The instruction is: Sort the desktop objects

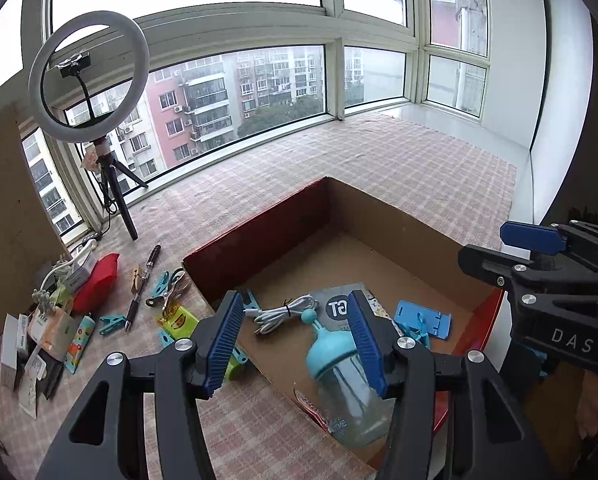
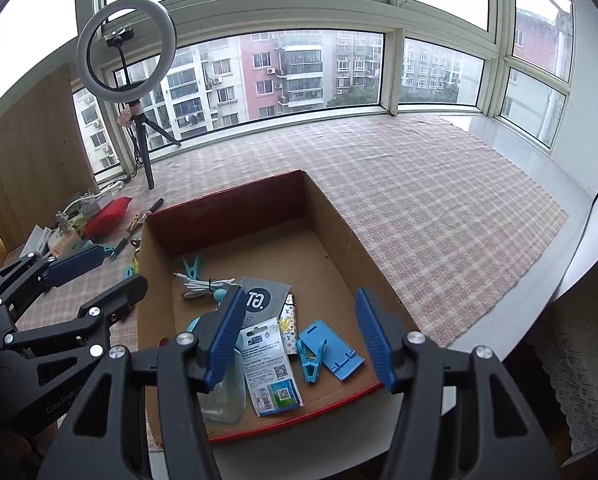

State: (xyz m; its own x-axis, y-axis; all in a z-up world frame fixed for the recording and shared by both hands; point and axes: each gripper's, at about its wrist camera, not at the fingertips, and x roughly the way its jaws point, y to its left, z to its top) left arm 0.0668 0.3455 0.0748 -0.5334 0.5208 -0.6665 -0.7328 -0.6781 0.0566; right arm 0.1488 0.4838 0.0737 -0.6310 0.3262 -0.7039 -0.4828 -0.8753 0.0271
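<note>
An open cardboard box (image 1: 379,224) (image 2: 339,216) with red outer walls stands on the checked cloth. In it lie a teal-capped bottle (image 1: 347,376) (image 2: 223,396), a white coiled cable (image 1: 283,312) (image 2: 203,284), a blue phone stand (image 1: 423,318) (image 2: 331,344), teal clips (image 2: 311,360) and packets (image 2: 271,364). My left gripper (image 1: 295,344) is open and empty over the box's near left edge, above the bottle. My right gripper (image 2: 299,340) is open and empty over the box's near end; it also shows in the left wrist view (image 1: 539,256).
Loose items lie left of the box: a black pen (image 1: 143,288), teal clips (image 1: 113,322), a green case (image 1: 179,322), a red pouch (image 1: 97,280), small boxes and packets (image 1: 39,340). A ring light on a tripod (image 1: 87,80) stands by the window. A wooden board (image 1: 7,216) stands at far left.
</note>
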